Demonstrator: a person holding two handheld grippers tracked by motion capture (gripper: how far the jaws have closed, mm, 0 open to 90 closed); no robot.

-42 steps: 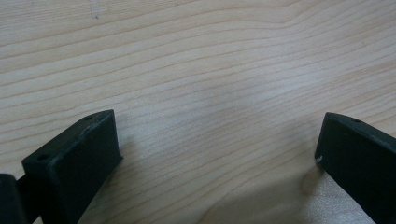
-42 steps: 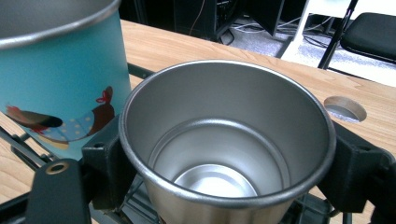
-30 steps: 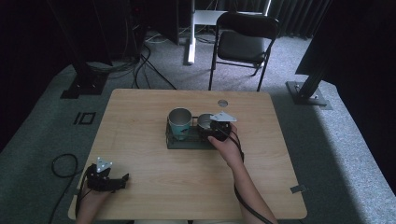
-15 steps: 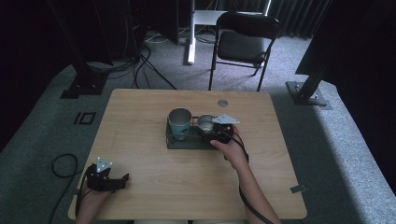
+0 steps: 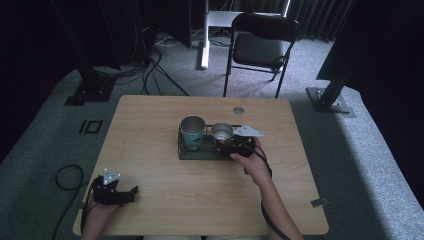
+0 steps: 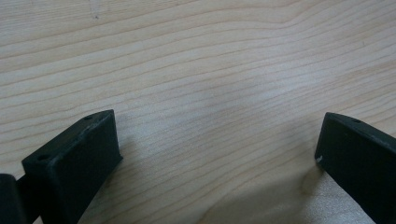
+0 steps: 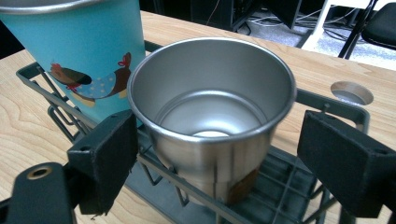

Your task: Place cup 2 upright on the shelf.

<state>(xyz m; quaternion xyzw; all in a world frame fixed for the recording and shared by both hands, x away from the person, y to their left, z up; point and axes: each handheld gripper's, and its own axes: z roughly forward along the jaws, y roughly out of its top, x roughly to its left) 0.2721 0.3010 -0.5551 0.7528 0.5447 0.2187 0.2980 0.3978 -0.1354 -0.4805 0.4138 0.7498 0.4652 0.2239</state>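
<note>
**Right gripper lined up on the steel cup in the rack**

The right gripper point(image 5: 235, 146) sits at the wire rack point(image 5: 186, 154), jaws spread wide either side of the steel cup point(image 7: 212, 112), not yet pinching it. That cup stands upright in the rack, with the teal mug point(image 7: 79, 51) just beside it at its 10 o'clock. Likely step: grasping. Next, the jaws need closing squarely on the cup wall. The left gripper point(image 5: 116, 194) rests open on the table point(image 6: 196, 70), well apart at 7 o'clock.
</note>
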